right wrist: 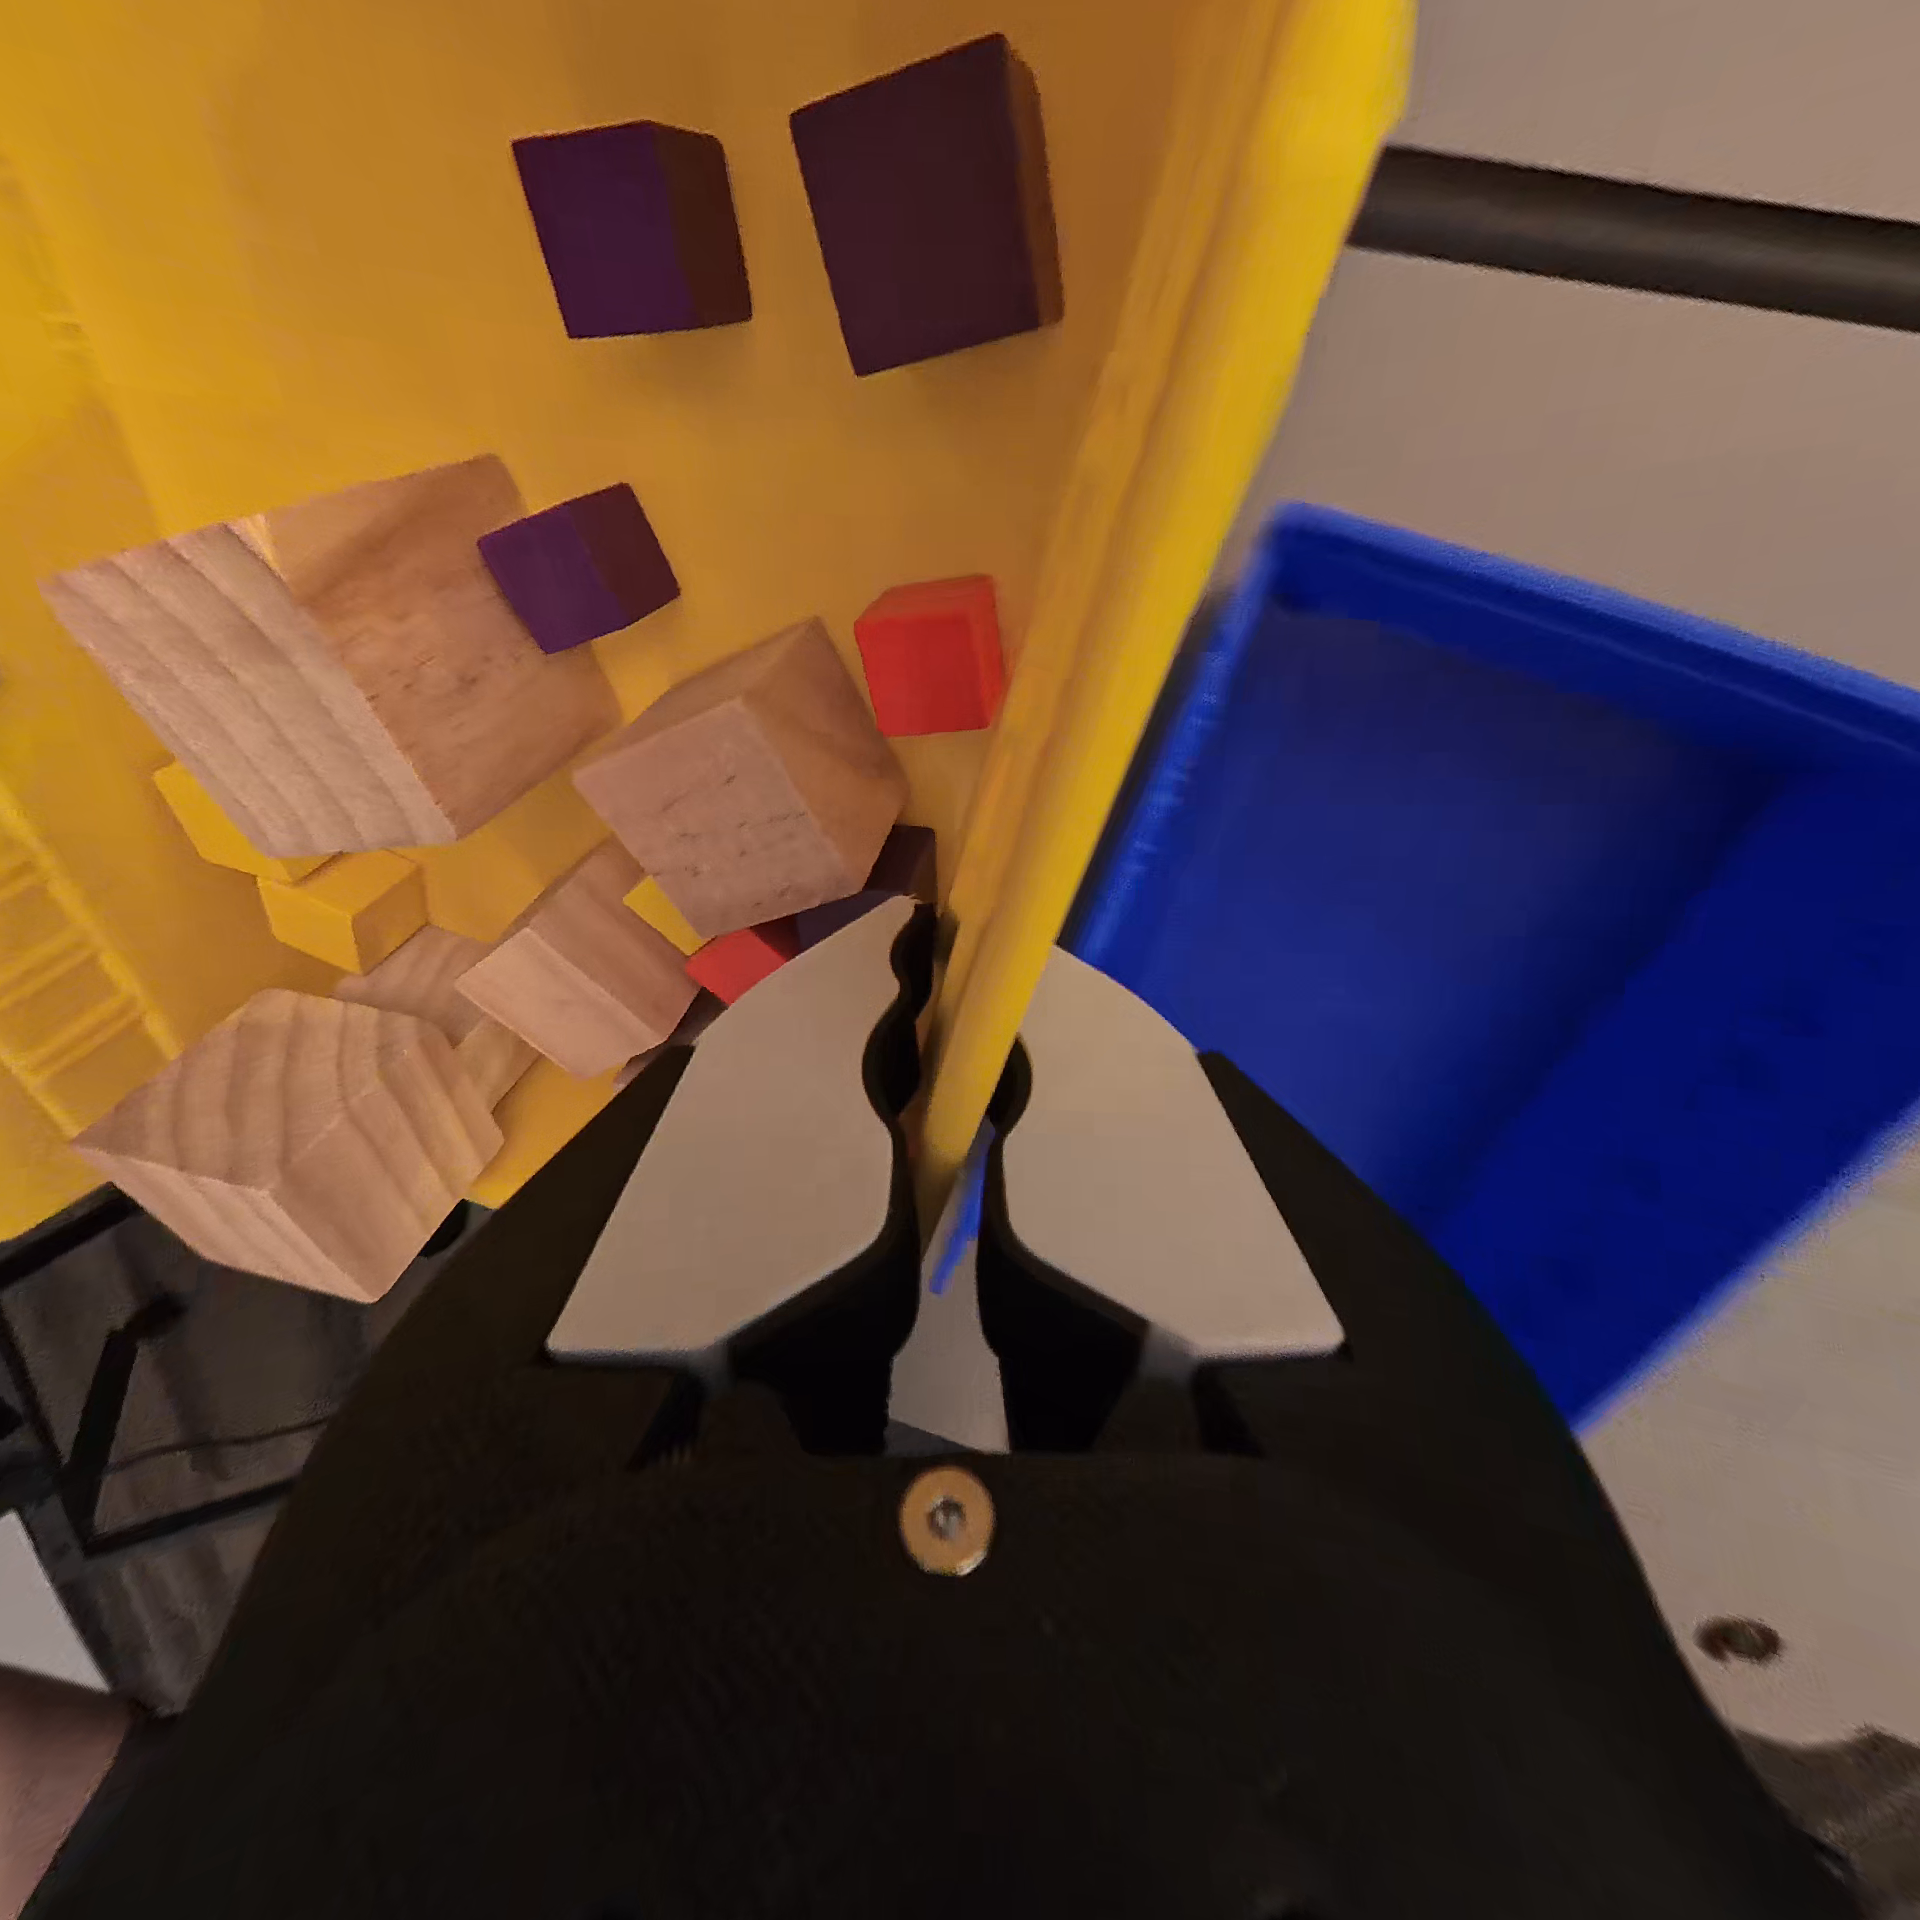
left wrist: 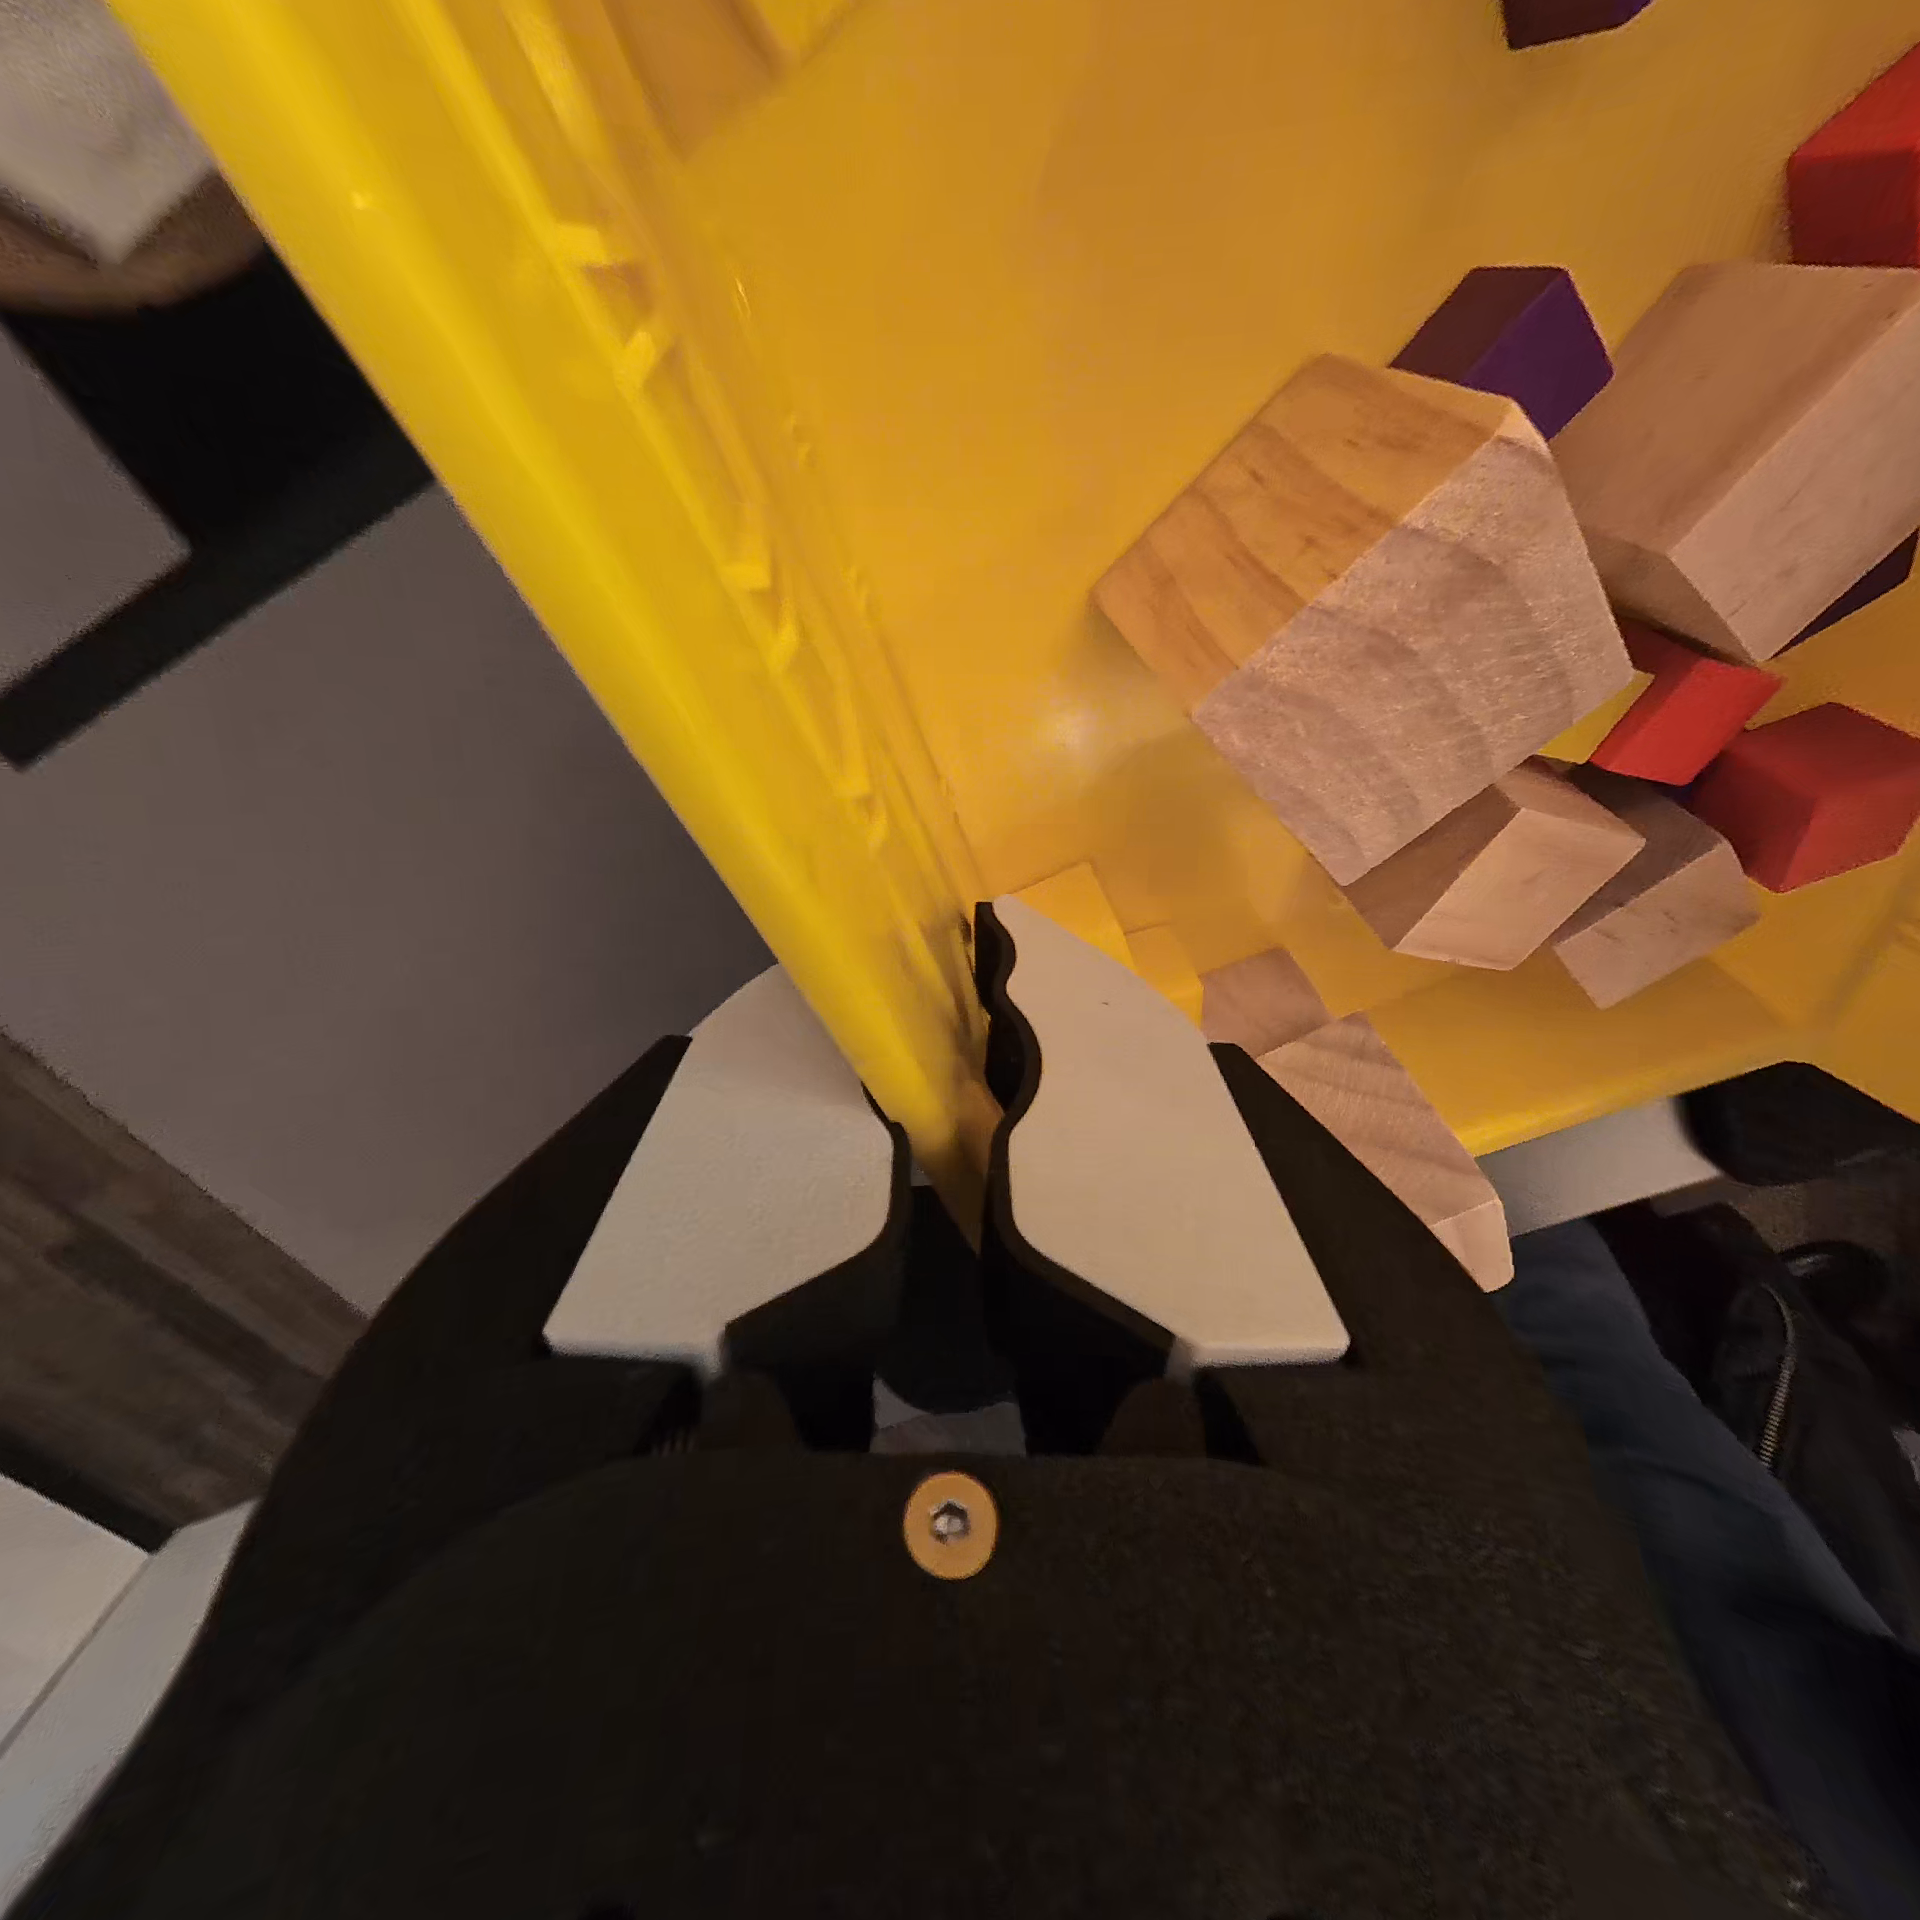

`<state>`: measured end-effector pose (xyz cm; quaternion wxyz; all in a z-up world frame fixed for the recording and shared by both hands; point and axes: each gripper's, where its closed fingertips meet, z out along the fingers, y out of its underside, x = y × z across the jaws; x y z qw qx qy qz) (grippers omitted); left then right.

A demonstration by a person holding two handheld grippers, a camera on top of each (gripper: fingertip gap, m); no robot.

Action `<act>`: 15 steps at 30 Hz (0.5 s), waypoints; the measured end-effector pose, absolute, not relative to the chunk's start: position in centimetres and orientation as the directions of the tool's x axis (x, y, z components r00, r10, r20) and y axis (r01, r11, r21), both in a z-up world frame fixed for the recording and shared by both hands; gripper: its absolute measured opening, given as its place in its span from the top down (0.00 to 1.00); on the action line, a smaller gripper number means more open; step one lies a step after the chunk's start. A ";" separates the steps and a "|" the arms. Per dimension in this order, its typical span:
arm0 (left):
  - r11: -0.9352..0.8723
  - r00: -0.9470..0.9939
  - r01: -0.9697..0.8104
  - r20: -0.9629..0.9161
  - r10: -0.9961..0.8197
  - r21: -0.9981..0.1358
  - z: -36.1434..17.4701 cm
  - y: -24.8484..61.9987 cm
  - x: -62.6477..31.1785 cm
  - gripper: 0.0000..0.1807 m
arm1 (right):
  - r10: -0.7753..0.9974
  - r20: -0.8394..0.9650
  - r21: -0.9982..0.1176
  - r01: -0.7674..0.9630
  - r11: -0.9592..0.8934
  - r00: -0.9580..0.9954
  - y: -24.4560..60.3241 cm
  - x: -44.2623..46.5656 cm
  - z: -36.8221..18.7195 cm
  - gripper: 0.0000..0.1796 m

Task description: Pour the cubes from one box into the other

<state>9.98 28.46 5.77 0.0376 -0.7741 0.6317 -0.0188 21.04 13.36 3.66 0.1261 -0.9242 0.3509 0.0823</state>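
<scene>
A yellow box (left wrist: pixel 997 312) is lifted and tilted. My left gripper (left wrist: pixel 971 997) is shut on its left wall. My right gripper (right wrist: pixel 951 997) is shut on its right wall (right wrist: pixel 1174 520). Several cubes lie inside: plain wooden cubes (left wrist: pixel 1382 623), red cubes (left wrist: pixel 1808 790) and purple cubes (right wrist: pixel 914 208), plus small yellow cubes (right wrist: pixel 343 914). They are bunched toward the low edge near the fingers. One wooden cube (right wrist: pixel 301 1132) juts past the box's lower edge. An empty blue box (right wrist: pixel 1507 935) sits on the table just right of the yellow box.
A light table top (right wrist: pixel 1714 1403) lies under the blue box, with a dark bar (right wrist: pixel 1662 249) behind it. Dark objects and cables (right wrist: pixel 135 1382) lie below the yellow box. A grey surface (left wrist: pixel 364 831) and a wood-grain surface (left wrist: pixel 125 1247) show at left.
</scene>
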 end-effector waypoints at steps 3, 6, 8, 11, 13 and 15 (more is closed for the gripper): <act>-0.144 0.143 -0.986 0.017 -0.990 -0.082 7.1 23.7 14.6 0.95 | -0.684 -0.199 -0.157 -0.712 -0.685 0.702 7.9 24.8 5.8 0.97; -0.086 0.080 -0.991 0.070 -0.994 -0.099 7.3 19.0 19.3 0.95 | -0.741 -0.159 -0.147 -0.758 -0.636 0.653 2.5 28.3 6.9 0.98; -0.049 0.037 -0.992 0.101 -0.994 -0.117 6.7 16.2 22.2 0.95 | -0.774 -0.128 -0.146 -0.784 -0.604 0.620 -0.8 30.5 7.0 0.98; -0.023 0.005 -0.993 0.160 -0.987 -0.112 4.8 12.5 25.9 0.95 | -0.813 -0.070 -0.127 -0.813 -0.568 0.578 -4.9 33.3 6.4 0.97; -0.012 -0.009 -0.994 0.187 -0.982 -0.111 3.4 10.9 28.1 0.96 | -0.826 -0.036 -0.113 -0.824 -0.555 0.562 -6.7 34.9 5.6 0.97; -0.013 -0.020 -0.988 0.213 -0.977 -0.152 2.4 9.8 30.1 0.96 | -0.838 -0.015 -0.140 -0.831 -0.539 0.546 -7.9 36.6 5.1 0.97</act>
